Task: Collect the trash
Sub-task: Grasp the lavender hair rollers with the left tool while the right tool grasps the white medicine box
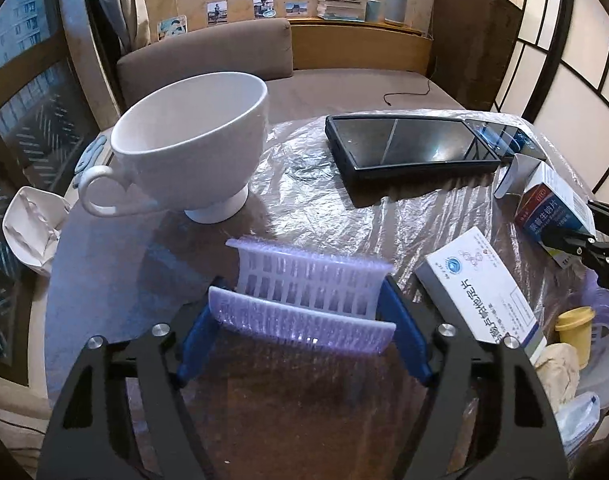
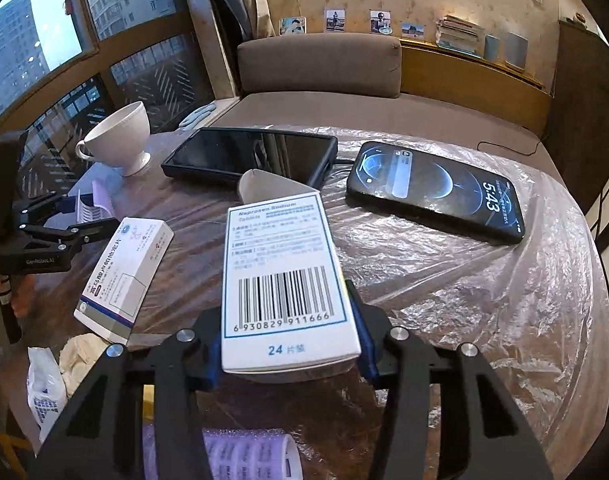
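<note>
While the left gripper (image 1: 300,312) is clamping its blue pads (image 1: 404,332) on a pale lilac plastic slatted basket piece (image 1: 304,288), the right gripper (image 2: 288,344) is squeezing a white cardboard medicine box with a barcode (image 2: 284,276) between its own blue pads, mostly hidden behind the box. Both are sitting low over the round table under crinkled clear plastic film (image 2: 464,280). A second white-and-purple medicine box (image 2: 124,272) is lying flat between the two grippers, touching neither. A white ceramic footed cup (image 1: 192,140) is standing upright just beyond the basket piece (contact unclear). A black tablet (image 2: 248,156) and a black phone with a lit screen (image 2: 436,192) are lying further back. Low at the left view's right edge, a small yellow cup (image 1: 574,328), a crumpled beige wad (image 1: 556,364) and a white bag are getting cut off; their container is hard to make out.
</note>
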